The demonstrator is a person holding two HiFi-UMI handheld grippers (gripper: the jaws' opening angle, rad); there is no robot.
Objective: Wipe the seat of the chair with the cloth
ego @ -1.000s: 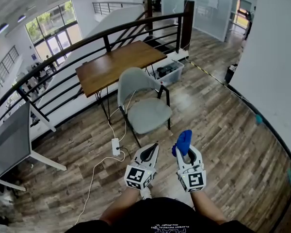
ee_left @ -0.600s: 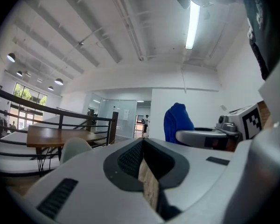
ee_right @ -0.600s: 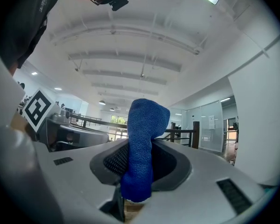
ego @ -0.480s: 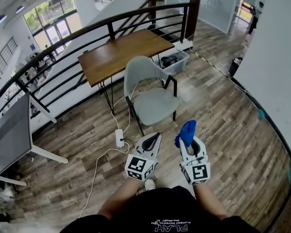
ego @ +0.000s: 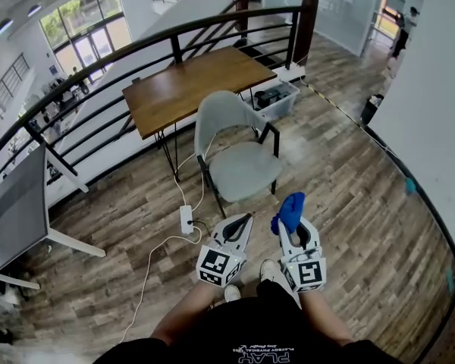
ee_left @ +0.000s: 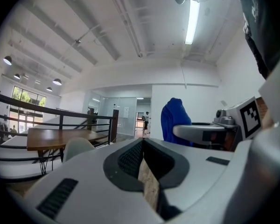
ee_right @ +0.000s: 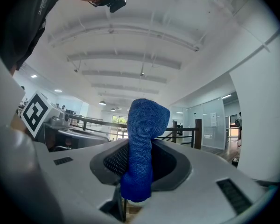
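Observation:
A grey chair [ego: 235, 146] stands on the wood floor in front of me, its seat [ego: 245, 171] bare and facing me. My right gripper [ego: 293, 220] is shut on a blue cloth [ego: 290, 209], which sticks up out of the jaws [ee_right: 144, 143]. My left gripper [ego: 241, 223] is held beside it, shut with nothing in it. Both grippers hang at waist height, short of the chair's front edge. In the left gripper view the blue cloth [ee_left: 176, 120] shows to the right and the chair's back [ee_left: 77, 147] low on the left.
A wooden table [ego: 193, 89] stands behind the chair against a black railing [ego: 159, 40]. A white power strip [ego: 187, 219] and its cable lie on the floor left of the chair. A clear storage box [ego: 273, 97] sits by the table. A white desk [ego: 19, 211] is at the far left.
The chair has come a little closer and shifted slightly right in the head view. Both grippers keep their pose, cloth still held.

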